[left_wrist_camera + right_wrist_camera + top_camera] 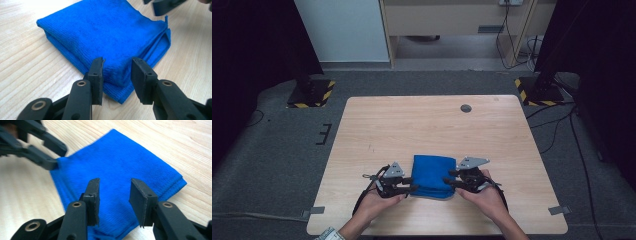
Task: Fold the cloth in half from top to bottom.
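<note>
Wooden table (377,125) carries folded blue cloth (431,175): soft, light; we advise pinching corners. Left gripper (410,188) and right gripper (449,181) jaws part-open, empty.

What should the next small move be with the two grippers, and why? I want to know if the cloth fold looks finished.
Probably draw both grippers back off the blue cloth. It lies folded into a neat stack of layers on the table, and the left gripper and right gripper both stand open at its near corners, pads not pressing the fabric. Nothing seems left to hold.
</note>
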A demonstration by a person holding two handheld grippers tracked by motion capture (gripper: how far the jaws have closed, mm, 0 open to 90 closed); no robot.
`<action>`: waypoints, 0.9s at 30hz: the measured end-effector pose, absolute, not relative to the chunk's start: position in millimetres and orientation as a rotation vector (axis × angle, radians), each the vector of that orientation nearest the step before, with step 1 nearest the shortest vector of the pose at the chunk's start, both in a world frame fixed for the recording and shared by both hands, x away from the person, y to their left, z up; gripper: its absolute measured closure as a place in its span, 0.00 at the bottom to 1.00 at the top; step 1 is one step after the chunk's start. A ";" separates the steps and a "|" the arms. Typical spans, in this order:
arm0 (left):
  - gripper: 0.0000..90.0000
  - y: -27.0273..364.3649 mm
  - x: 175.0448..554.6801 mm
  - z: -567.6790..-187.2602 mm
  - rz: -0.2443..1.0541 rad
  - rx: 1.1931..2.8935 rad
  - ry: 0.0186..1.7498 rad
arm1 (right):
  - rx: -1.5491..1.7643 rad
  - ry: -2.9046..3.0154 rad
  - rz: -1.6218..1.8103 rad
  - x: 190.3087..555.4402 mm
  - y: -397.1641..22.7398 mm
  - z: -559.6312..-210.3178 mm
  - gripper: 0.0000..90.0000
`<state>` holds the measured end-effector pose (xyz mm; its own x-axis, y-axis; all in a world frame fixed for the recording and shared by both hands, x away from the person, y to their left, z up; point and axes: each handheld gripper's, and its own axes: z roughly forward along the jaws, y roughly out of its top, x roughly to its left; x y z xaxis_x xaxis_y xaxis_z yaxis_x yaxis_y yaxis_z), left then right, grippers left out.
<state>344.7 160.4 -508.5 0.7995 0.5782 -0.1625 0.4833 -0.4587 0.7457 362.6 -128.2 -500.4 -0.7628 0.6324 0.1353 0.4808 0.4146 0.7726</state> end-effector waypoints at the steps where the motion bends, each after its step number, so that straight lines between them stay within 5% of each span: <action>1: 0.69 161.3 344.0 -508.3 0.141 2.134 0.785 | 0.987 2.497 1.254 363.6 -127.7 -502.1 0.67; 13: 0.66 165.7 344.8 -502.5 0.189 2.114 0.791 | 0.952 2.554 1.168 348.9 -125.4 -519.2 0.66; 27: 0.35 168.7 367.1 -491.9 0.250 2.105 0.839 | 0.987 2.450 1.154 366.0 -120.7 -507.9 0.30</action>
